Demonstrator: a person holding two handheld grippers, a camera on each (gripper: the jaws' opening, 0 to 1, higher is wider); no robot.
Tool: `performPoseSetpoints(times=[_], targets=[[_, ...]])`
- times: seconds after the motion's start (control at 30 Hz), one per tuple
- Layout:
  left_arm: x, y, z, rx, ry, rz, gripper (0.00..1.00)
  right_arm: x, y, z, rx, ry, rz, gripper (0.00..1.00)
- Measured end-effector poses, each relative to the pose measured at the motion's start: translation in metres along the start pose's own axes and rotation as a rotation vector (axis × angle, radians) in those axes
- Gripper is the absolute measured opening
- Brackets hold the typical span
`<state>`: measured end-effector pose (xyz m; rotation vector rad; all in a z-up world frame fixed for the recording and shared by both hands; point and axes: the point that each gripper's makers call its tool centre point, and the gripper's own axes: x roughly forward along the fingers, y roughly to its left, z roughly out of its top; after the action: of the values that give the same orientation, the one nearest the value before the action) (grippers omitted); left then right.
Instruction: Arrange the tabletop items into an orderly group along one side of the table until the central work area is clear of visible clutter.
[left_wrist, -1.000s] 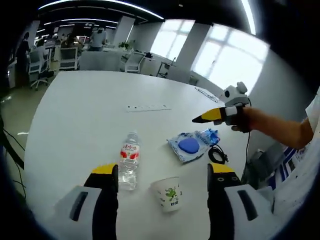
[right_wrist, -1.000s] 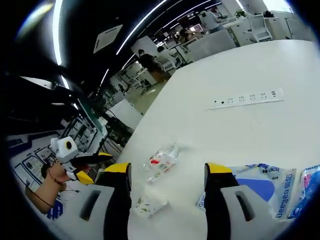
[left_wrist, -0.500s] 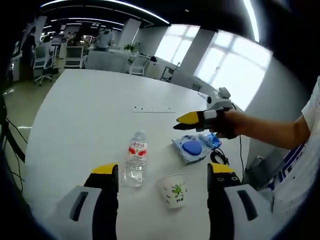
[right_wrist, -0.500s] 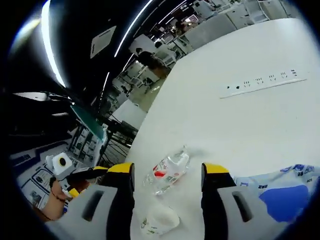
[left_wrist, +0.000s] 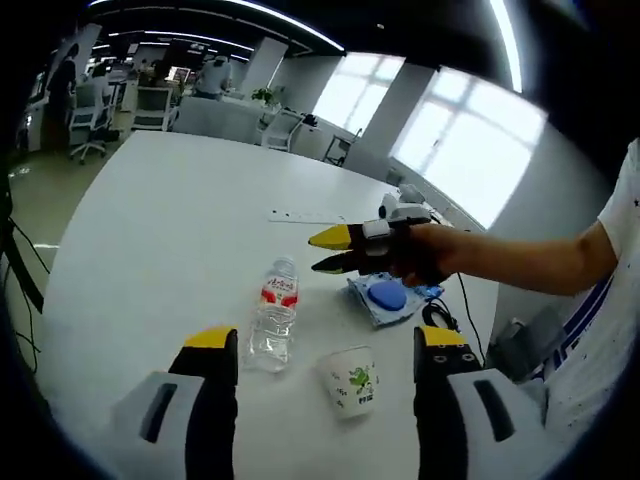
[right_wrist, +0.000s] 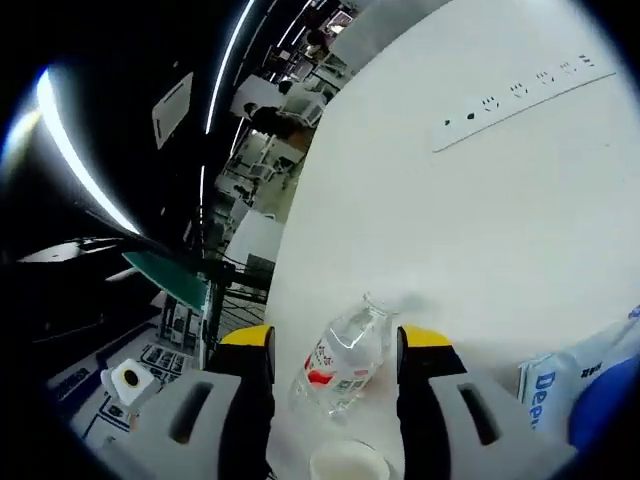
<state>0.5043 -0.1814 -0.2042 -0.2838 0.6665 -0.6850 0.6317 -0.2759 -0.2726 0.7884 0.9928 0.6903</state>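
A clear water bottle (left_wrist: 273, 318) with a red label lies on the white table (left_wrist: 150, 230); the right gripper view has the water bottle (right_wrist: 343, 358) between its jaws, farther off. Beside it stands a white paper cup (left_wrist: 350, 380) with a green print, its rim (right_wrist: 343, 467) low in the right gripper view. A blue-and-white packet (left_wrist: 385, 297) lies to the right, its edge (right_wrist: 580, 385) in the right gripper view. My left gripper (left_wrist: 325, 345) is open, low over the near table edge. My right gripper (left_wrist: 318, 252), held by a hand, hovers open above the bottle's cap end.
A white power strip (left_wrist: 305, 216) lies farther back on the table, also the power strip (right_wrist: 520, 92). A black cable (left_wrist: 440, 315) coils by the packet. Office chairs and desks stand beyond the far edge. A person's arm (left_wrist: 530, 265) reaches in from the right.
The right gripper has moved left and lower, from over the packet to above the bottle. Its view has closed in on the bottle. The items on the table have not moved.
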Motion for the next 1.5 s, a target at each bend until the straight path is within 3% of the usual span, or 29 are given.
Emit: performPoseSetpoints(times=[0.23,0.93,1.3,1.5], targets=[[0.0,0.002,-0.003,-0.011,-0.005,-0.005,0.72,0.014,-0.01,-0.001,0.074,-0.008,-0.013,0.43],[0.001,0.011,-0.008,-0.04,-0.018,-0.009,0.72,0.041,-0.031,0.001,0.136,-0.034,-0.03,0.37],[0.004,0.014,-0.013,-0.052,-0.014,-0.013,0.71,0.047,-0.036,0.006,0.166,-0.052,-0.012,0.3],[0.005,0.015,-0.015,-0.053,-0.012,-0.015,0.71,0.05,-0.041,0.003,0.199,-0.05,-0.015,0.21]])
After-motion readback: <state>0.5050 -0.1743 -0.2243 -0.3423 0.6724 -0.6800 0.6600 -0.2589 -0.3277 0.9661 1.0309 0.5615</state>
